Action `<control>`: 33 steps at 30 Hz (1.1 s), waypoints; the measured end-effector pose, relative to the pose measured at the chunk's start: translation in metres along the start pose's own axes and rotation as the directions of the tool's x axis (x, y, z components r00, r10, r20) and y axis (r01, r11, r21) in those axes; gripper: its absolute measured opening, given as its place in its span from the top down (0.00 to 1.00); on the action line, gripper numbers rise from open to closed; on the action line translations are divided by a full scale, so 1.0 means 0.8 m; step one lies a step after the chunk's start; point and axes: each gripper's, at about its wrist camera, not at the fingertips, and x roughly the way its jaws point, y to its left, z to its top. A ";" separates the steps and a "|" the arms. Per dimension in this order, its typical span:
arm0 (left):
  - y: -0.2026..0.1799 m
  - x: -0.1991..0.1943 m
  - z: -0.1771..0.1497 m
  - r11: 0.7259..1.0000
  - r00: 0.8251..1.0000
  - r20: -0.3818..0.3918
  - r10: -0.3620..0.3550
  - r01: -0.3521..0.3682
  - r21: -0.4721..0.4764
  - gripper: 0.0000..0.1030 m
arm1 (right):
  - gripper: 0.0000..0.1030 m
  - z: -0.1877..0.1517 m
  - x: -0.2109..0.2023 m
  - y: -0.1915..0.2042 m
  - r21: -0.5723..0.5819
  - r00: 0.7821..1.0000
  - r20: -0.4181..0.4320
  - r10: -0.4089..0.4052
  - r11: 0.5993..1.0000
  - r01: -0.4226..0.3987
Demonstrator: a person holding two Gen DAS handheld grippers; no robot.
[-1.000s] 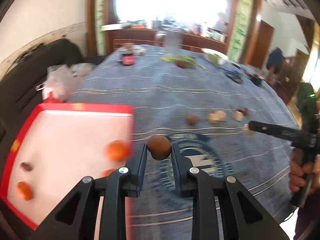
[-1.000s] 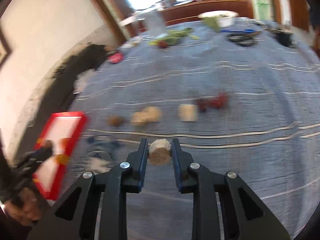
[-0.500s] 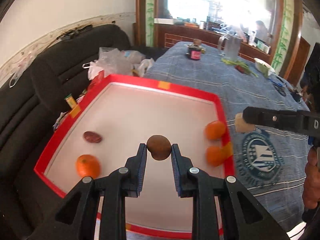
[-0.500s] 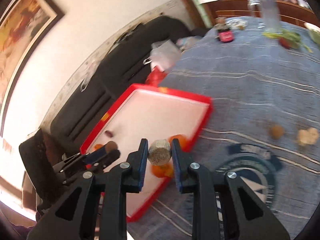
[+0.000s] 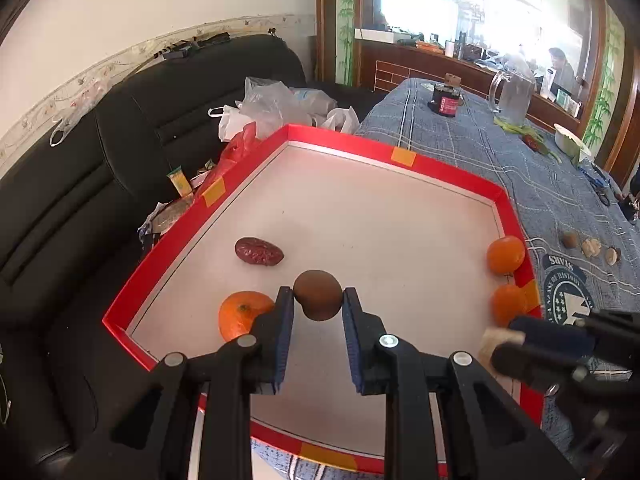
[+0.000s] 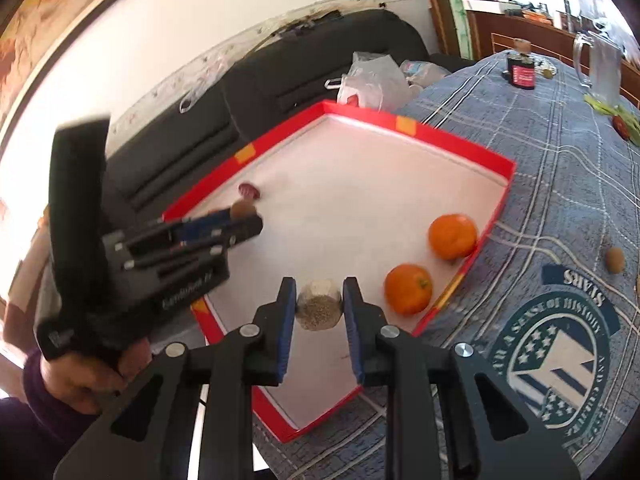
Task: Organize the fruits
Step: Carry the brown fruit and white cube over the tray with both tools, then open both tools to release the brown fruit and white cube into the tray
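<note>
You are looking at three oranges, one red date and two small fruits carried in your grippers. The red tray (image 5: 404, 162) is sitting at the edge of the blue tablecloth (image 5: 472, 148), and its white floor is holding four things. One orange (image 5: 243, 314) is lying near the tray's near-left corner. Two more oranges (image 5: 505, 254) are resting against its right wall, one just beside the other. The red date (image 5: 259, 251) is lying left of centre.

Your left gripper (image 5: 318, 312) is hanging over the tray, its jaws nearly closed and pinching a round brown fruit (image 5: 319, 295) between the blue pads. Your right gripper (image 6: 319, 310) is pointing down over the tray's near edge, jaws likewise drawn in tight on a pale, speckled fruit (image 6: 319, 304).

Out on the cloth, three small pieces (image 5: 591, 246) are waiting in a row to the right of the tray. Farther back, a dark jar (image 5: 445, 100) and a clear glass jug (image 5: 511, 96) are standing. A black sofa (image 5: 100, 168) with plastic bags (image 5: 276, 108) on it is running along the wall beside the tray.
</note>
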 end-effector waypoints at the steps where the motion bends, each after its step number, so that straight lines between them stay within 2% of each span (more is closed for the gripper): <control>1: -0.001 0.000 -0.001 1.000 1.000 0.001 0.004 -0.004 0.004 0.77 | 0.75 -0.003 0.002 0.004 -0.010 1.000 -0.005 -0.008 1.000 0.008; 11: -0.004 0.001 -0.004 1.000 1.000 -0.012 0.017 -0.017 0.017 0.75 | 0.74 -0.015 0.006 0.016 -0.077 0.999 -0.016 -0.049 0.996 0.047; 14: -0.007 0.002 -0.005 0.999 1.000 -0.018 0.023 -0.022 0.025 0.67 | 0.74 -0.018 -0.001 0.018 -0.086 0.999 -0.006 -0.048 0.995 0.047; 17: -0.013 -0.003 -0.006 0.999 1.000 -0.007 0.018 -0.018 0.031 0.53 | 0.74 -0.016 -0.014 0.015 -0.074 0.999 0.031 -0.024 0.997 0.026; 21: -0.024 -0.015 -0.004 0.998 0.998 0.050 0.041 -0.044 0.041 0.39 | 0.68 -0.019 -0.043 0.000 -0.048 0.994 0.103 -0.024 0.998 0.029; 24: -0.036 -0.023 0.003 0.998 0.994 0.093 0.055 -0.058 0.029 0.26 | 0.64 -0.026 -0.060 -0.019 -0.015 0.990 0.132 -0.056 0.998 0.058; 30: -0.076 -0.028 0.016 0.999 0.989 0.146 0.038 -0.042 0.022 0.23 | 0.64 -0.041 -0.100 -0.077 0.117 0.976 0.168 -0.140 0.986 0.121; 33: -0.103 -0.021 0.020 0.999 0.990 0.141 0.015 -0.021 0.044 0.22 | 0.64 -0.049 -0.123 -0.111 0.196 0.963 0.189 -0.192 0.968 0.155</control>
